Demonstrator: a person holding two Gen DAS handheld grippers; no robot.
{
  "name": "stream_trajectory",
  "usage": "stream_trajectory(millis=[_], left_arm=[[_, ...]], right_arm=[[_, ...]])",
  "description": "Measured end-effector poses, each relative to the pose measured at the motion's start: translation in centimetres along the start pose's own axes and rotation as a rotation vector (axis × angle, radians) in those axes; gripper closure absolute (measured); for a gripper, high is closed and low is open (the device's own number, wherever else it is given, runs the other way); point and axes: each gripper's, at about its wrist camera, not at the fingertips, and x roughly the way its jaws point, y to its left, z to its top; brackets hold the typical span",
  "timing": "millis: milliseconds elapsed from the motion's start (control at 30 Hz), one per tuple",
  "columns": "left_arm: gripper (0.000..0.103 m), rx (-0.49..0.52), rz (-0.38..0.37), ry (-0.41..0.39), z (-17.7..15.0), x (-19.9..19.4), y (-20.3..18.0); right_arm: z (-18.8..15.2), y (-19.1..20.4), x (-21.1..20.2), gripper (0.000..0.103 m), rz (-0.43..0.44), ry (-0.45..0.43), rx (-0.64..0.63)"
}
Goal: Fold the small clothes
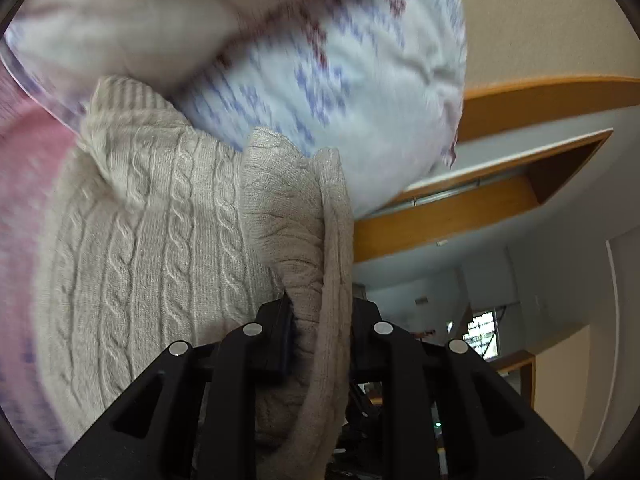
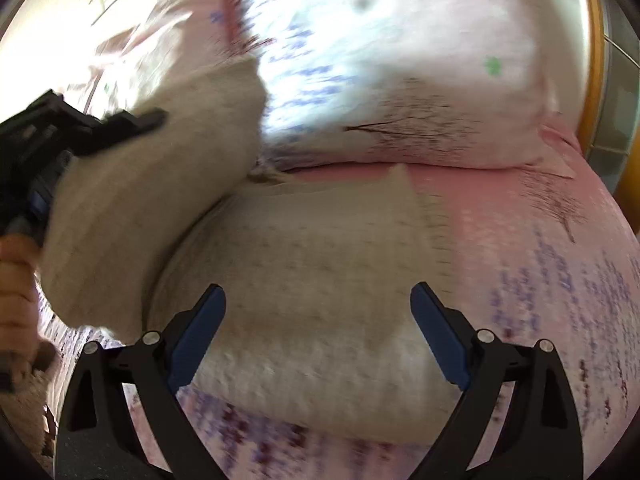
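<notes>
One cream cable-knit sweater (image 1: pixel 168 240), half lifted.

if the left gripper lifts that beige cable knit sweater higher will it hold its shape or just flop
Likely flop: the sweater already drapes in soft folds where the left gripper pinches it. The thick knit probably grips the pads rather than slipping. The rest would likely drag across the pink bedsheet.

We count one cream cable-knit sweater (image 2: pixel 304 280) spread on one bed (image 2: pixel 560 280) with a pink patterned cover. One white pillow (image 2: pixel 400 60) printed in blue and maroon lies at its head. Two grippers are in view: the left gripper (image 1: pixel 316 320), with one fold of knit between its jaws, and the right gripper (image 2: pixel 318 320), its two blue-padded fingers (image 2: pixel 200 336) apart. One hand (image 2: pixel 16 292) shows.
</notes>
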Motion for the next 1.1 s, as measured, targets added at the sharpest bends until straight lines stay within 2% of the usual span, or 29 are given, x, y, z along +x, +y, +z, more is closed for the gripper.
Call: stream_trajectory(millis=[100, 167, 200, 267, 333, 400, 467, 533, 600, 700, 800, 967, 1033, 1100], left_arm=[[0.084, -0.045, 0.024, 0.072, -1.2, 4.2, 1.3], [0.084, -0.069, 0.052, 0.104, -1.9, 6.4, 2.4], [0.084, -0.081, 0.003, 0.105, -2.1, 6.8, 2.7], [0.082, -0.055, 0.007, 0.096, -2.3, 6.9, 2.2], [0.071, -0.071, -0.018, 0.112, -2.0, 6.9, 1.9], [0.05, -0.082, -0.086, 0.128, -1.6, 6.8, 1.4], [0.033, -0.072, -0.126, 0.132, -1.5, 5.9, 0.5], [0.03, -0.031, -0.137, 0.114, -1.5, 4.0, -0.2], [0.025, 0.018, -0.118, 0.075, -1.2, 2.0, -0.7], [0.022, 0.069, 0.006, -0.014, -0.2, -1.9, 0.0], [0.022, 0.107, 0.208, -0.071, 0.8, -4.4, 1.3], [0.022, 0.144, 0.419, -0.018, 1.1, -3.5, 3.8], [0.022, 0.179, 0.468, 0.0, 0.9, -2.8, 4.0], [0.022, 0.196, 0.497, 0.01, 0.4, -3.0, 4.6]], right_arm=[[-0.3, -3.2, -0.8, 0.01, 0.051, -0.004, 0.096], [-0.5, -5.5, -1.1, 0.01, 0.12, -0.009, 0.189], [-0.4, -6.2, -1.0, 0.01, 0.144, -0.009, 0.22], [-0.4, -8.0, -1.0, 0.01, 0.219, -0.007, 0.298], [-0.3, -8.8, -0.6, 0.01, 0.292, -0.004, 0.365], [-0.2, -8.8, -0.2, 0.01, 0.349, 0.0, 0.401], [0.1, -8.7, 0.3, 0.01, 0.392, 0.007, 0.422], [0.4, -8.4, 0.6, 0.012, 0.394, 0.014, 0.43], [0.5, -8.7, 0.5, 0.02, 0.381, 0.017, 0.437], [1.0, -9.2, 0.7, 0.029, 0.395, 0.03, 0.457], [1.6, -9.0, 1.8, 0.03, 0.393, 0.074, 0.456], [1.9, -7.7, 3.9, 0.033, 0.355, 0.146, 0.437], [1.7, -7.4, 4.1, 0.035, 0.336, 0.157, 0.42], [1.6, -7.2, 4.3, 0.041, 0.298, 0.173, 0.409]])
